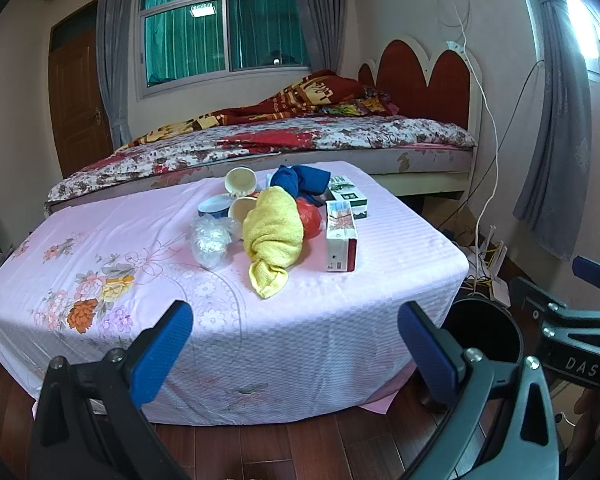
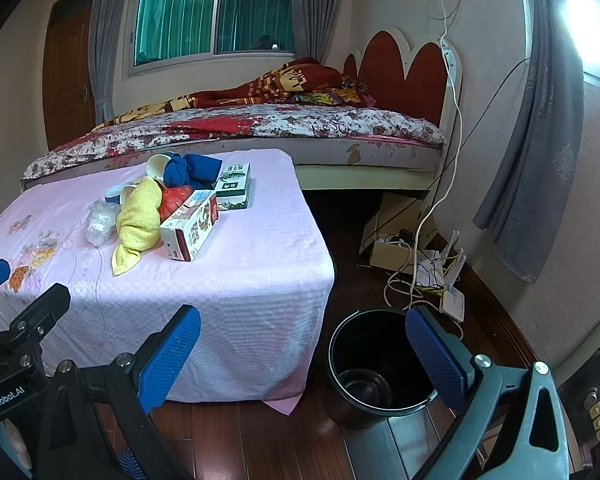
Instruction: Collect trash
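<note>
A low table under a pink floral cloth (image 1: 100, 248) (image 2: 240, 272) holds a heap: crumpled clear plastic (image 1: 210, 240) (image 2: 100, 220), paper cups (image 1: 240, 180), a red plastic bag (image 1: 312, 216) (image 2: 174, 200), a red-and-white carton (image 1: 340, 240) (image 2: 190, 228), a green box (image 1: 350, 196) (image 2: 234, 186), a yellow towel (image 1: 274, 236) (image 2: 138, 220) and a blue cloth (image 1: 300, 180) (image 2: 192, 170). A black bin (image 2: 376, 364) (image 1: 484, 332) stands on the floor right of the table. My left gripper (image 1: 296, 344) and right gripper (image 2: 304, 352) are open and empty, short of the table's near edge.
A bed (image 1: 300, 140) with a floral quilt stands behind the table. Cables, a cardboard box (image 2: 392, 248) and a white router (image 2: 452, 300) lie on the wooden floor by the right wall. Grey curtains (image 2: 532, 160) hang at right.
</note>
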The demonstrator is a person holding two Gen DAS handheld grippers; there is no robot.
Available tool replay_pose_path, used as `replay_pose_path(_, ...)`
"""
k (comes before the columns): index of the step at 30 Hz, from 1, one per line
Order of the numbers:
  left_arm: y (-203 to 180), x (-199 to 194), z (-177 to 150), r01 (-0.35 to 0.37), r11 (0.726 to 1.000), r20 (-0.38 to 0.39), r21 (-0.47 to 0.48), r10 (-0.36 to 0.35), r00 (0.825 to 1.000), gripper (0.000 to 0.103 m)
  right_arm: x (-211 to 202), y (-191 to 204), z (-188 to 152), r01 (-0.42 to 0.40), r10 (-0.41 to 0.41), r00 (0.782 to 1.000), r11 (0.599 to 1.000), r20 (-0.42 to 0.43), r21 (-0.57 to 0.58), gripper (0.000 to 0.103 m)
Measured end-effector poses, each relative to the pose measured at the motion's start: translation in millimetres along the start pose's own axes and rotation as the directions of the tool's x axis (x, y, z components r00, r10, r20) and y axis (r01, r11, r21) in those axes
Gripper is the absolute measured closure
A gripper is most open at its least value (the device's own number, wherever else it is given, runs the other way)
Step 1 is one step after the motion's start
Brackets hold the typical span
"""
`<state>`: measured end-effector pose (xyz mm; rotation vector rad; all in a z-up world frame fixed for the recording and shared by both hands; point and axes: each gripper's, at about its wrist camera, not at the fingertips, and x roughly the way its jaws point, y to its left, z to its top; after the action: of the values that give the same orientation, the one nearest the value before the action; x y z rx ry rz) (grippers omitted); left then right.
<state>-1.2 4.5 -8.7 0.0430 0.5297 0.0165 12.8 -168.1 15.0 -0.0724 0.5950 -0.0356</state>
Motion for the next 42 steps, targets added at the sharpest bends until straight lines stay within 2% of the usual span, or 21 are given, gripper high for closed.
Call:
replay_pose_path(13,24,16,10,-0.017,1.0,-0.016,-0.026,0.017,1.0,0.001,20,23,6,-0.026,0.025,1.0,0.999,-0.016,-0.045,0.0)
replay_pose_path(20,56,34,13,-0.038,0.998,-0.045,-0.055,0.035,0.998,0.001,40,45,17,-0.128,0.125,0.991,0.99,-0.049,-0.066,0.0)
replay_pose_path(27,91,58,12,-0.064,0.995,-0.062,-0.079,0.059,0.996,0.001,62,79,27,-0.228,0.221,0.973,0.966,-0.075,-0.118,0.0)
replay_pose_path(28,95,62,12,-0.066,0.995,-0.07,-0.079,0.06,0.996,0.001,65,83,28,-0.233,0.224,0.971,0.964,-0.078,-0.127,0.001)
replay_pose_path(30,104,72,12,-0.068,0.994,-0.091,-0.086,0.06,0.994,0.001,75,95,31,-0.246,0.234,0.968,0.957,-0.09,-0.152,0.012)
replay_pose_path(33,114,83,11,-0.096,0.991,-0.108,-0.092,0.086,0.99,0.001,97,109,36,-0.265,0.246,0.961,0.95,-0.124,-0.166,0.023)
replay_pose_path(39,125,100,11,-0.121,0.987,-0.126,-0.104,0.108,0.986,0.001,136,128,41,-0.297,0.272,0.947,0.944,-0.17,-0.145,0.024)
replay_pose_path(42,126,107,12,-0.099,0.989,-0.12,-0.114,0.085,0.989,0.001,157,134,43,-0.297,0.27,0.944,0.946,-0.192,-0.128,0.025)
